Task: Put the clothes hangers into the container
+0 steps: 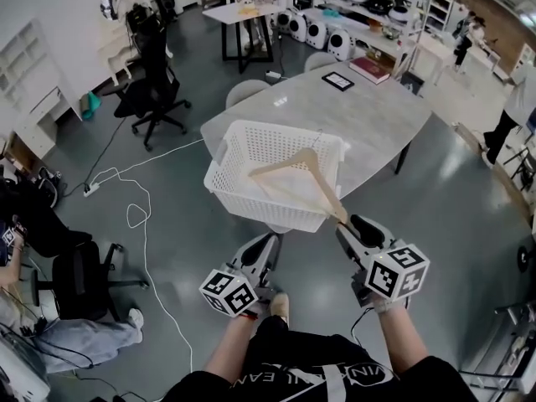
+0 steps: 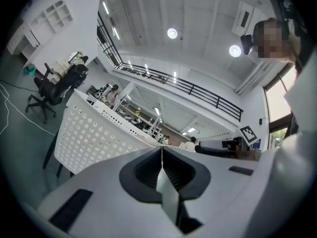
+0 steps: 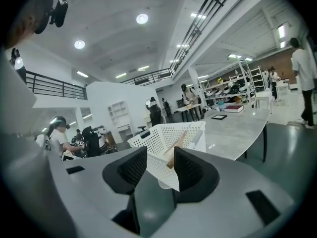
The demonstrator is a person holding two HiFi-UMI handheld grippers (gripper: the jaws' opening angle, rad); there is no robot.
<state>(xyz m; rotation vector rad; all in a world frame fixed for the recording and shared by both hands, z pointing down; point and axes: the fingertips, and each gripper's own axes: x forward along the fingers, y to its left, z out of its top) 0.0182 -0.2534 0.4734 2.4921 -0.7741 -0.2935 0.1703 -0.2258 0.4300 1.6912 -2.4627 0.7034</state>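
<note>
One wooden hanger (image 1: 314,164) lay across the white basket (image 1: 251,203) at the table's (image 1: 368,115) near edge. Its long axis ran straight back to your right gripper (image 1: 350,223), whose jaws stood apart around its near tip. Your left gripper (image 1: 270,241) was closed and empty.

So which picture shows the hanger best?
The head view: the whole wooden hanger lies tilted across the basket, one end by the right tongs. The right gripper view shows only a short piece between its open tongs. The left gripper view shows none of it.
</note>
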